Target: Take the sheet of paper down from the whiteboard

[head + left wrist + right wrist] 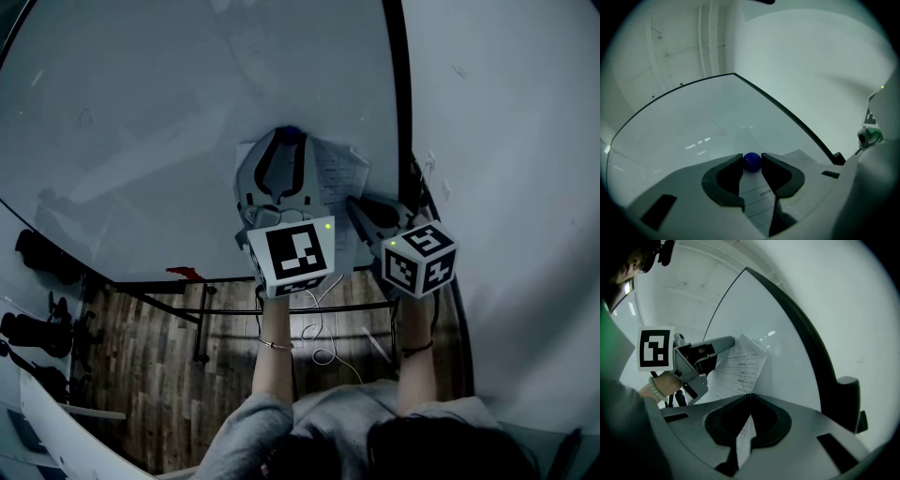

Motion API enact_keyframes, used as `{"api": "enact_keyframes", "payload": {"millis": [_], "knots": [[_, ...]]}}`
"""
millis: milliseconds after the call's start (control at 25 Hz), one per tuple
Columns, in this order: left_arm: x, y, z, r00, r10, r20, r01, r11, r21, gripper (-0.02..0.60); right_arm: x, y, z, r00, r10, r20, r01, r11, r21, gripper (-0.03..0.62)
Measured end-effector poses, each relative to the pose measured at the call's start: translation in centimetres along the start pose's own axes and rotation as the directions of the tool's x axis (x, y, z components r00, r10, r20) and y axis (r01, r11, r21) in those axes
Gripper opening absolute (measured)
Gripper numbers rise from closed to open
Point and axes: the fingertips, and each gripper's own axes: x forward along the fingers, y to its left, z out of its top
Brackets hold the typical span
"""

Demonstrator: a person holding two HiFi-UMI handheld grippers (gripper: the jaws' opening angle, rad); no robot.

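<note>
A printed sheet of paper [339, 173] hangs on the whiteboard [141, 122], pinned at its top by a round blue magnet [751, 161]. My left gripper [751, 159] points up at the board with both jaw tips against the sides of that magnet; in the head view it [291, 139] covers the sheet's left part. My right gripper [750, 394] is shut on the sheet's lower right edge, and the paper [743, 366] runs between its jaws up towards the left gripper [729, 341]. In the head view the right gripper [356, 202] sits just right of the left one.
The board's dark frame [801, 329] runs close to the right gripper, with a white wall [506, 112] beyond. A red item [185, 273] lies on the board's lower ledge. Below are the stand's bars, loose cables [319, 337] on a wooden floor and black equipment [37, 328] at left.
</note>
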Motion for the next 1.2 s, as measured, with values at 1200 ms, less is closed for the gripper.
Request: {"api": "enact_keyframes", "payload": {"millis": [1200], "knots": [[-0.9, -0.1, 0.3, 0.999, -0.029, 0.038, 0.032, 0.996, -0.079, 0.132, -1.5, -0.9, -1.4, 0.999, -0.045, -0.024, 0.046, 0.999, 0.022, 0.001]]}}
